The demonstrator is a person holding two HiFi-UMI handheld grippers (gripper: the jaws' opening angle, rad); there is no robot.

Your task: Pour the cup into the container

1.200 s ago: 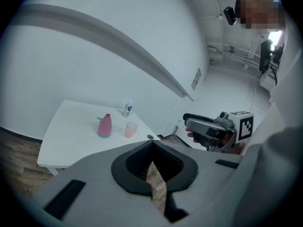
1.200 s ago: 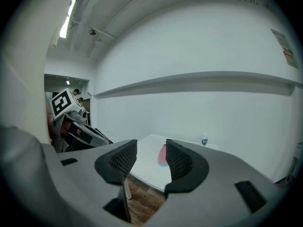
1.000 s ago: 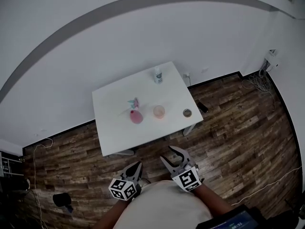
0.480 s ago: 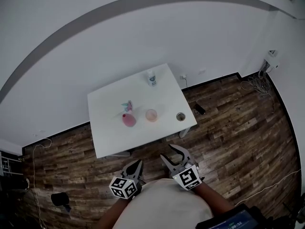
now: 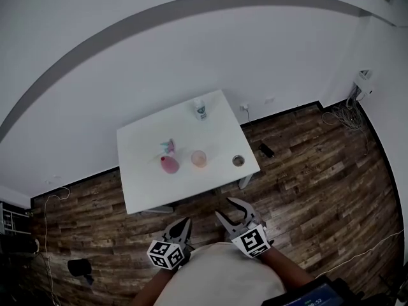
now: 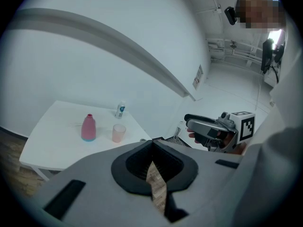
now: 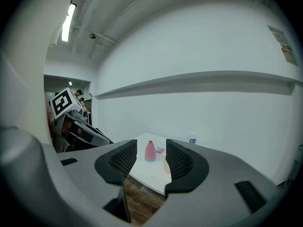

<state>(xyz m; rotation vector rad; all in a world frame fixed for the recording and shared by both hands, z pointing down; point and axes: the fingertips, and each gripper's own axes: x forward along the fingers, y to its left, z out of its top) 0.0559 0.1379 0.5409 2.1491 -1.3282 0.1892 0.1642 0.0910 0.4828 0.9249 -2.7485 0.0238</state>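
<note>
A white table [image 5: 146, 183] bears a translucent pink cup [image 5: 199, 159] and, to its right near the corner, a small round container [image 5: 238, 160]. Both grippers hang over the wooden floor, short of the table's near edge and well away from the cup. My left gripper [image 5: 183, 222] is shut with nothing in it; its tips [image 6: 152, 148] meet. My right gripper [image 5: 224, 207] is open and empty. Between its jaws [image 7: 150, 162] I see the far-off table, and the cup [image 7: 166, 167] is half hidden by the right jaw.
A pink bottle [image 5: 168, 164] stands left of the cup and a small white bottle [image 5: 201, 110] at the table's far edge. A black object [image 5: 266, 150] lies on the floor by the table's right side. Cables [image 5: 347, 110] trail along the right wall.
In the head view the table has slid leftward and a little further off. Both grippers keep their places at the bottom of the view, jaws unchanged.
</note>
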